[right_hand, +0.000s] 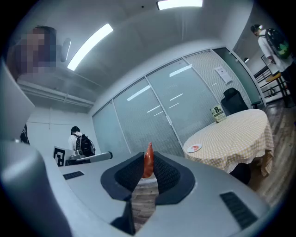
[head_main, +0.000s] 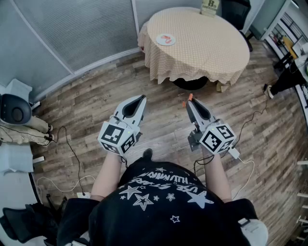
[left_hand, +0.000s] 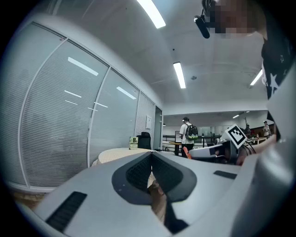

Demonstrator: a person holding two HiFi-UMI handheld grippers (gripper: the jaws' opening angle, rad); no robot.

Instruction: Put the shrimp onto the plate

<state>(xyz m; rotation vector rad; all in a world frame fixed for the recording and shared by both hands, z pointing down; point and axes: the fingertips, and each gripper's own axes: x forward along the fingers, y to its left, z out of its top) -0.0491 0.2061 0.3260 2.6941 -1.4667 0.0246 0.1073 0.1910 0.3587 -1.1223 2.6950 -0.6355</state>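
Note:
An orange shrimp is pinched between the jaws of my right gripper, its tip poking up past them; in the head view it shows as an orange bit at the gripper's tip. My left gripper is shut with nothing in it. Both are held above the wooden floor, well short of the round table. A white plate with something orange-red on it lies near the table's left edge, also seen in the right gripper view as the plate.
The table has a checkered beige cloth and a numbered sign at the back. Glass partition walls run along the left. Cables lie on the floor left, a dark chair stands behind the table, and a person with a backpack stands far off.

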